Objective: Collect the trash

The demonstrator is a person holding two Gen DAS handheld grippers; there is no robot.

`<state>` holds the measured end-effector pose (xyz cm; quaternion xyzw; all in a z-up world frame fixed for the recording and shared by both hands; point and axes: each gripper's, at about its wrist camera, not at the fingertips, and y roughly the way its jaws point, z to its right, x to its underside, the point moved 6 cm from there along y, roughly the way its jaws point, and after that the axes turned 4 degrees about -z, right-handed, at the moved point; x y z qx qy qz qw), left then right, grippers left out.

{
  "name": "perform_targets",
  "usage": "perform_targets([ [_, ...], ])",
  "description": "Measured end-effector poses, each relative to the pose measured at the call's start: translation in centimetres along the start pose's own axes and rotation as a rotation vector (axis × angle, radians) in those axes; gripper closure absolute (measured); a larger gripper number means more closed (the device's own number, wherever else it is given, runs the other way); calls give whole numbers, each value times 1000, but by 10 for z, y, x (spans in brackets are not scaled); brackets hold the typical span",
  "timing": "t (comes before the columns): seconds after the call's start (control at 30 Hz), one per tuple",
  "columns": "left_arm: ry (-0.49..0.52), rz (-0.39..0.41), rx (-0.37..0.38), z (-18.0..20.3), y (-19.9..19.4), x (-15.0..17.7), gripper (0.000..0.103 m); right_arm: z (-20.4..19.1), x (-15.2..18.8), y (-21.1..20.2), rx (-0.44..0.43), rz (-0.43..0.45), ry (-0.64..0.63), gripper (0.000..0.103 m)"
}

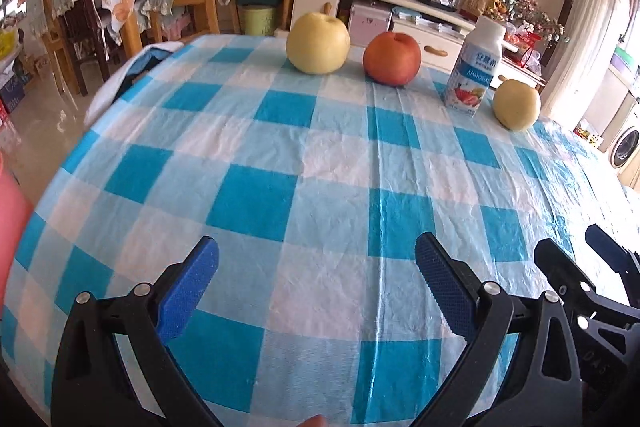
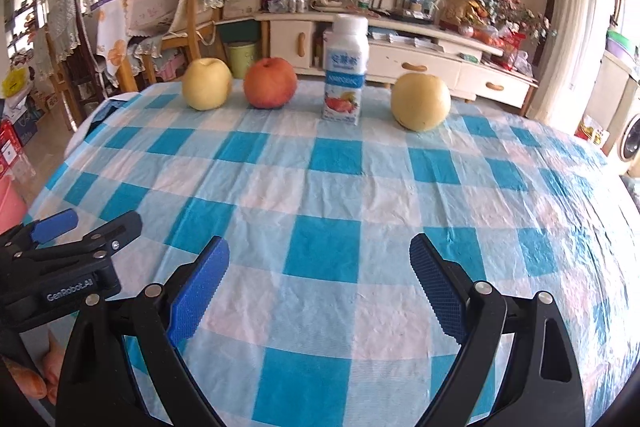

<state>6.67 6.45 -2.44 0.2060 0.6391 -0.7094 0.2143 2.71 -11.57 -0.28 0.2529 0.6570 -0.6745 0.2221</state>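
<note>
Both tools over the near edge of the surface (image 2: 340, 187), which is covered in a crinkled blue-and-white checked plastic cloth. Left hand-held gripper (image 1: 316, 267): jaws wide apart, nothing between the blue pads. Right hand-held gripper (image 2: 320, 259): same, spread wide and empty. The two sit side by side, close; each shows at the edge of the other's view.

Far side, in a rough row: pale yellow round pear (image 2: 207, 83), red-orange apple (image 2: 270, 83), white-and-blue yogurt drink bottle with a white cap (image 2: 345, 69), second yellow pear (image 2: 420, 101). I read the bottle as the only trash; the fruit looks whole. It stands upright, clear of its neighbours, with the apple on one side and the second pear on the other.

Step in hand, as I judge it: the reach to the bottle. It sits almost centred in the right view, so I'd take it with the right tool.

- Come in level and straight along the gap, jaws kept wide.
- Pads on the flat lower body, not the cap; the bottle is tall, likely light, and tips easily.
- Close gently; the walls may crush.
- Keep the left tool back so the two don't knock.
- Avoid dragging on the cloth, which could bunch up.

No bin clearly seen in either view.
</note>
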Motion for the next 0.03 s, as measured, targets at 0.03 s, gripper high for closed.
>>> perform_targets([
  [0.03, 1, -14, -4, 2, 5, 3, 4, 4, 3, 6, 6, -20, 12, 12],
])
